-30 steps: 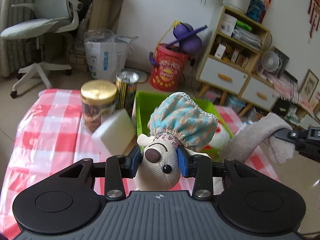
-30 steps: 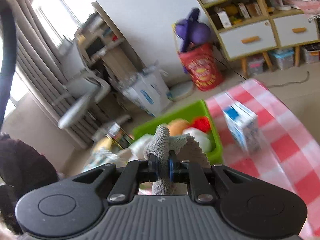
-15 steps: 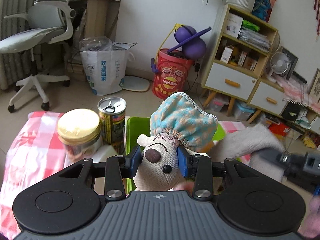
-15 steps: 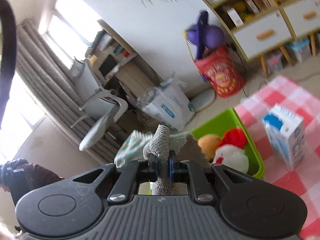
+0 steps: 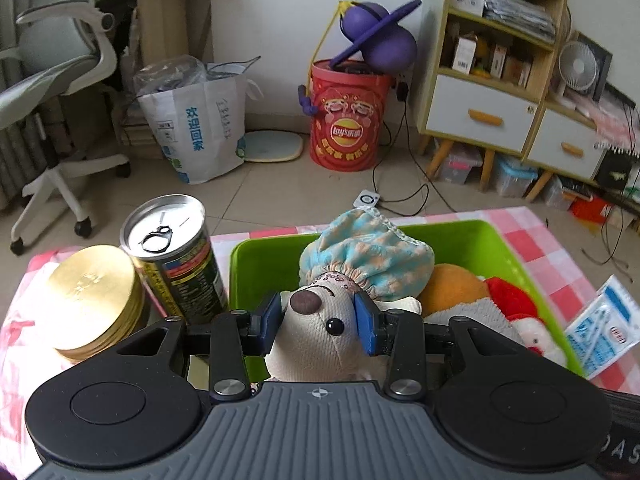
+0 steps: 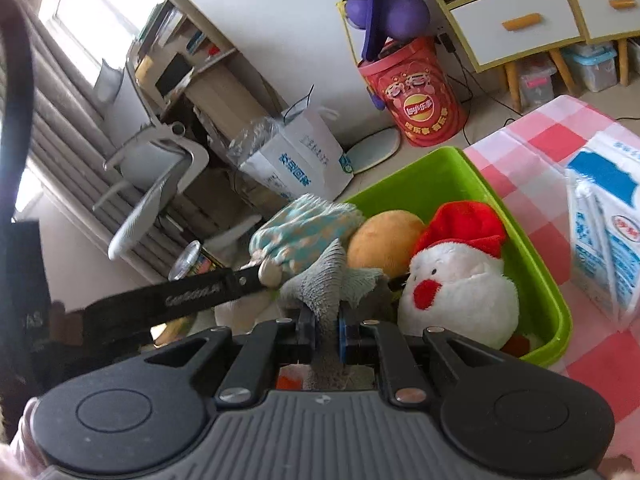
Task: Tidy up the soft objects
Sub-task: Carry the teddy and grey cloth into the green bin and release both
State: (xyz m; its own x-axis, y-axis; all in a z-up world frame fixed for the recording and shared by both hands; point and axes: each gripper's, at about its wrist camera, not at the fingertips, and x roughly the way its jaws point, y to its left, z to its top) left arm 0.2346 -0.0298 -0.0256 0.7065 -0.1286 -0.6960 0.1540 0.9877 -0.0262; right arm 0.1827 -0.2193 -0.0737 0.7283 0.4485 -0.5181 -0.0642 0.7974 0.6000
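My left gripper (image 5: 318,322) is shut on a beige plush dog (image 5: 320,340) with a blue-and-orange bonnet (image 5: 366,254), held over the near left part of the green bin (image 5: 264,268). My right gripper (image 6: 324,330) is shut on a grey towel (image 6: 326,280) over the bin's (image 6: 536,276) near edge. In the bin lie an orange plush (image 6: 382,240) and a white plush with a red hat (image 6: 456,280). The dog's bonnet (image 6: 304,232) and the left gripper's arm (image 6: 192,294) show in the right wrist view. The towel (image 5: 468,312) also shows in the left wrist view.
A tall can (image 5: 172,256) and a gold-lidded jar (image 5: 92,296) stand left of the bin on the red-checked tablecloth (image 5: 536,240). A blue-and-white milk carton (image 6: 604,224) stands right of the bin. Chair, bags and shelves are on the floor beyond.
Both grippers have moved forward and down over the green bin with the plush dog and the towel still held. The right gripper has come close beside the left.
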